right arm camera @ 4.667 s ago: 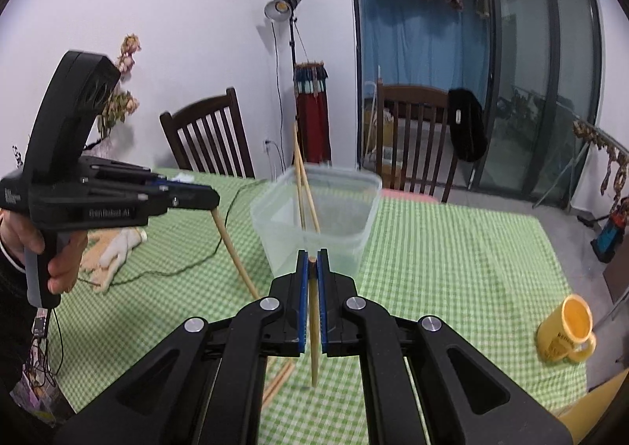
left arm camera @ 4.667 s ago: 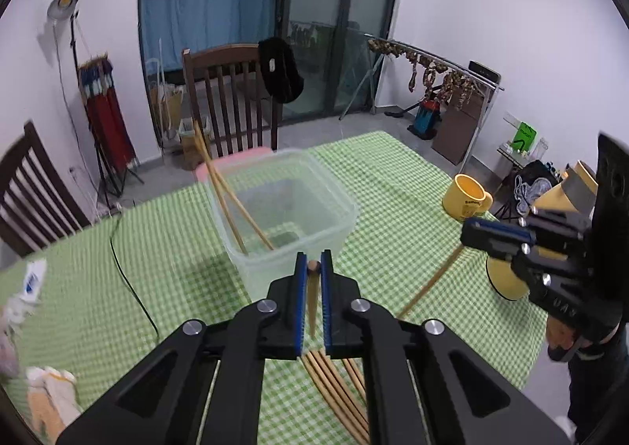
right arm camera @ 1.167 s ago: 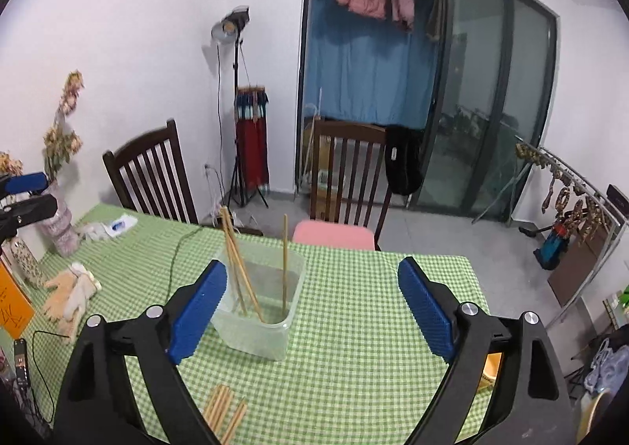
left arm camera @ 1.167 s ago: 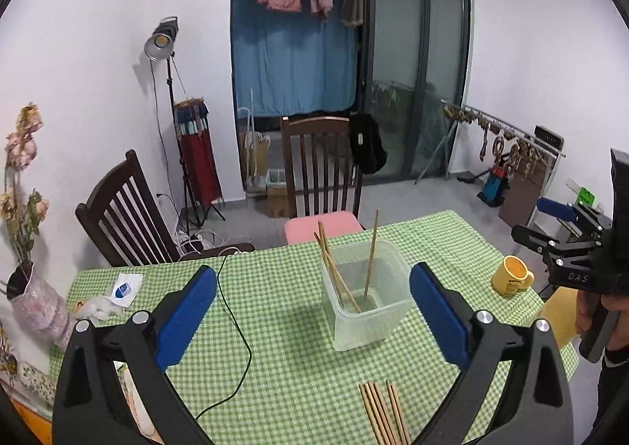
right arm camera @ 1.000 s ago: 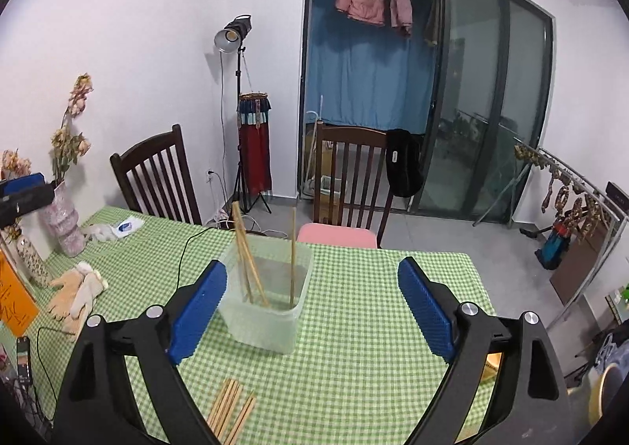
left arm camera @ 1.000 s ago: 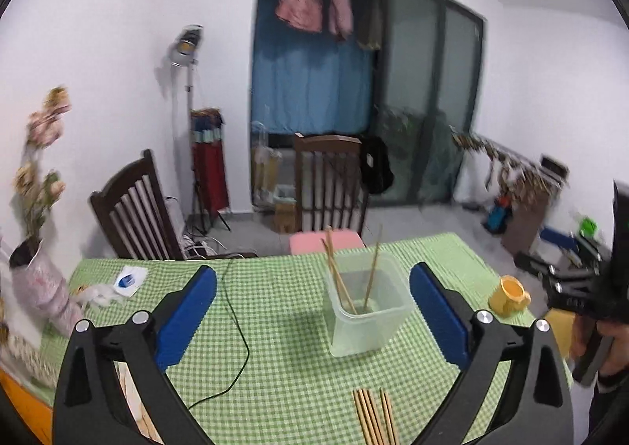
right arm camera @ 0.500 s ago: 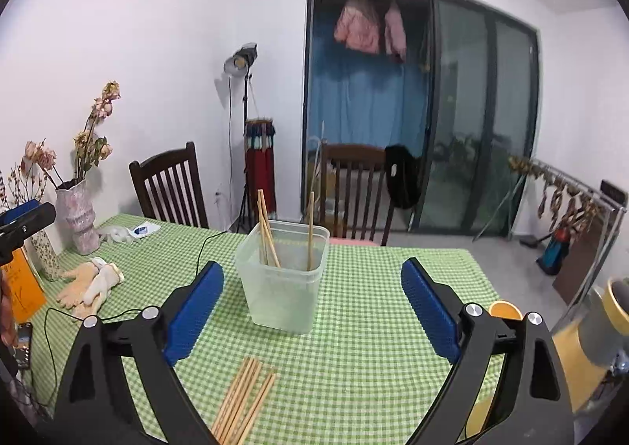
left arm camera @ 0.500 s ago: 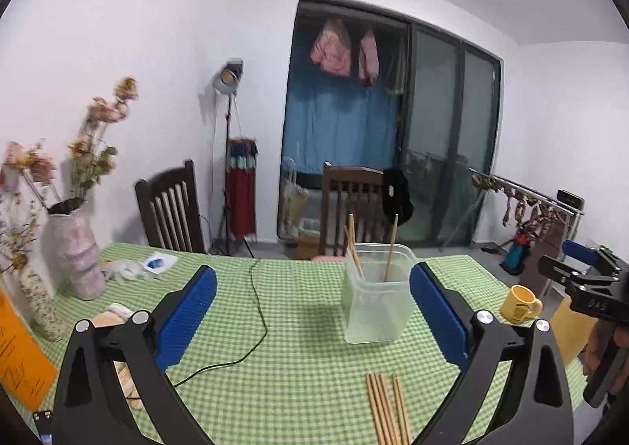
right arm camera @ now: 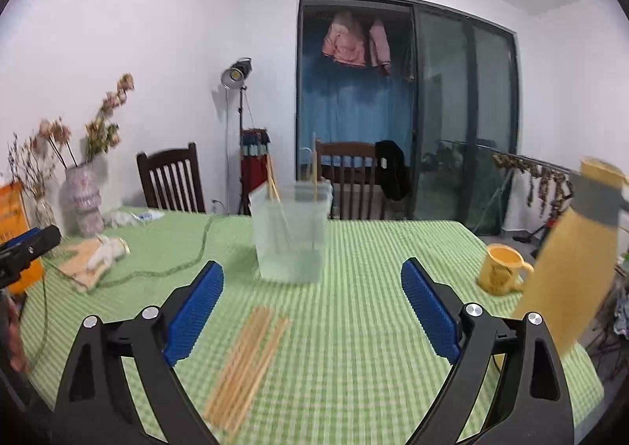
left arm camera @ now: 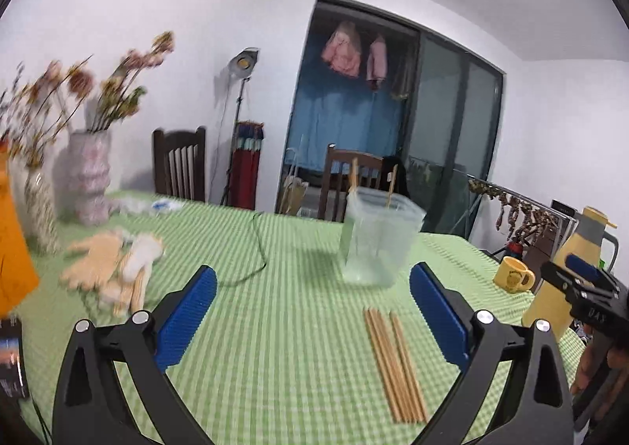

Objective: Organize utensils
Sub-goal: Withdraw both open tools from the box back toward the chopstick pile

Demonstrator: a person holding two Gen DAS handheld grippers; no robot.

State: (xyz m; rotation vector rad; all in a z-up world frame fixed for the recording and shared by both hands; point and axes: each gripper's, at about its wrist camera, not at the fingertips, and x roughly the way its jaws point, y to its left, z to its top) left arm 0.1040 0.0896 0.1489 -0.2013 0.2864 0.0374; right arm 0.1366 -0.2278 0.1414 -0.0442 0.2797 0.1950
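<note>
One clear plastic container [right arm camera: 290, 232] is seen standing upright on the green checked tablecloth [right arm camera: 354, 327], and it serves as the landmark here. Three chopsticks [right arm camera: 314, 162] can be counted poking above its rim: two leaning together at the left side and one near upright at the right. On the cloth in front of the container, nearer the cameras, a loose bundle of chopsticks [left arm camera: 395, 364] is laid flat and side by side; about five sticks can be made out in the left wrist view, though motion blur makes the count unsure.

The left gripper [left arm camera: 312, 313] is held wide open above the cloth, nothing between its two blue pads [left arm camera: 186, 317], with the bundle lying between the fingers, closer to the right one. The right gripper [right arm camera: 312, 309] is likewise spread wide and empty, the bundle [right arm camera: 245, 360] lying closer to its left finger.

To the right of the container one yellow mug [right arm camera: 499, 268] is set on the cloth, and beyond it one yellow flask [left arm camera: 570, 268] is standing. To the left of the container a pair of pale gloves [left arm camera: 114, 268] is lying, one black cable [left arm camera: 251, 252] is trailed across the cloth, and two vases of dried flowers [left arm camera: 92, 177] are placed at the far left. Two dark wooden chairs [right arm camera: 173, 181] are seen behind the table.
</note>
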